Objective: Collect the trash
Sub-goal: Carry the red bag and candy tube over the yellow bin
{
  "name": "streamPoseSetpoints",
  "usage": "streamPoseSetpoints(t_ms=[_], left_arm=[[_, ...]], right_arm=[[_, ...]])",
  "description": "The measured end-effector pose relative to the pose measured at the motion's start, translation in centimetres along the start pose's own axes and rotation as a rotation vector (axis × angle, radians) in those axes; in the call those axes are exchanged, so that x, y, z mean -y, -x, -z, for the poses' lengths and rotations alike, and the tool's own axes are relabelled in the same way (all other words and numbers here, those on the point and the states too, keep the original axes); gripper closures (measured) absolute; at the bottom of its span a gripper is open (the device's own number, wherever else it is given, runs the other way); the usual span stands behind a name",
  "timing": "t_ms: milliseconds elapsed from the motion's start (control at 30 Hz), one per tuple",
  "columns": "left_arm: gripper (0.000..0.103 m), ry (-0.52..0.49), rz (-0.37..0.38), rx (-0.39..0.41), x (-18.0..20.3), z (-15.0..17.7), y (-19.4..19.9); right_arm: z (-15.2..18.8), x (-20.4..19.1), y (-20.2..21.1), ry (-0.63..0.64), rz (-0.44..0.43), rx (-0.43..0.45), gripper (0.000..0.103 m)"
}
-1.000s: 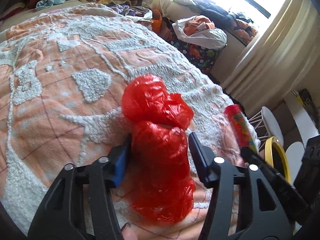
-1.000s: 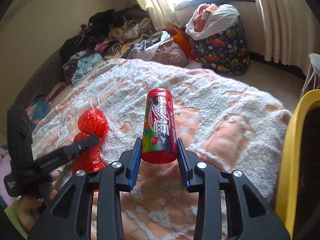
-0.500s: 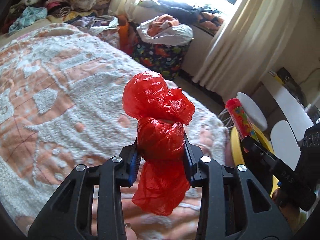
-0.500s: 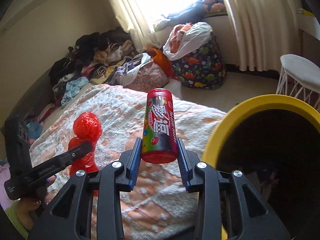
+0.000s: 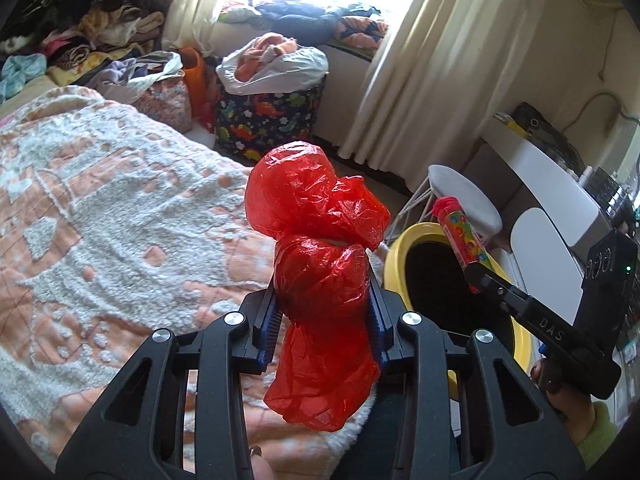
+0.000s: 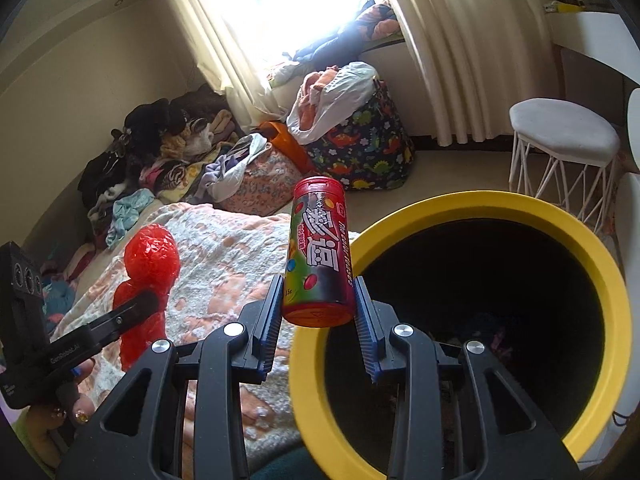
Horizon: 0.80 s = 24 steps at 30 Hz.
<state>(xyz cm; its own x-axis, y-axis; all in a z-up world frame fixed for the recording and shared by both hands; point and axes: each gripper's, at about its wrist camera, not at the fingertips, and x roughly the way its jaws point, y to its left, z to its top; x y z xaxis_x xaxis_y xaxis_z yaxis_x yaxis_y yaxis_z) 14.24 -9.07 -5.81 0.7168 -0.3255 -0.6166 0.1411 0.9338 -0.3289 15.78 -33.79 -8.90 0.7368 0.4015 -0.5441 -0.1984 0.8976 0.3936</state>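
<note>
My left gripper (image 5: 323,320) is shut on a crumpled red plastic bag (image 5: 320,280) and holds it in the air above the bed's edge. It also shows in the right wrist view (image 6: 146,276). My right gripper (image 6: 318,320) is shut on a red candy tube (image 6: 318,252), held upright over the left rim of the yellow trash bin (image 6: 592,264). In the left wrist view the tube (image 5: 460,236) hangs above the bin (image 5: 394,264), which stands to the right of the bag.
A bed with an orange and white blanket (image 5: 100,220) fills the left. A white wire stool (image 6: 560,152) stands behind the bin. A dinosaur-print laundry bag (image 6: 360,148) and piles of clothes (image 6: 160,148) lie by the curtained window. A white desk (image 5: 552,176) is at the right.
The left gripper closed on the red bag, lifted it off the blanket and swung right towards the bin. The right gripper carried the tube from over the bed to the bin's rim.
</note>
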Motion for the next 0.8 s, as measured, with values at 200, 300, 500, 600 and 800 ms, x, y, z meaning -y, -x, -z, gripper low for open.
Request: streamPoseSetpoints(t_ms=[200,300,500,600,800], left_arm=[[0.074,-0.035,0.026,0.000,1.9,-0.1,-0.1],[0.074,-0.054,0.039,-0.004,2.7,0.1,-0.2],[0.074,-0.096,0.068,-0.010,4.6,0.4,-0.3],[0.074,-0.125,0.088,-0.013,5.6,0.5,-0.6],[0.074,-0.173,0.116,-0.020,7.7,0.8,-1.1]], right_arm=[[0.0,1.5,0.8,-0.023,0.025,0.003,0.070],[-0.1,2.4,1.4,-0.037,0.040,0.011,0.070],[-0.4,4.2,2.7,-0.060,0.071,0.035,0.070],[-0.6,5.1,3.4,-0.079,0.087,0.047,0.070],[-0.9,6.9,4.5,-0.105,0.117,0.065,0.070]])
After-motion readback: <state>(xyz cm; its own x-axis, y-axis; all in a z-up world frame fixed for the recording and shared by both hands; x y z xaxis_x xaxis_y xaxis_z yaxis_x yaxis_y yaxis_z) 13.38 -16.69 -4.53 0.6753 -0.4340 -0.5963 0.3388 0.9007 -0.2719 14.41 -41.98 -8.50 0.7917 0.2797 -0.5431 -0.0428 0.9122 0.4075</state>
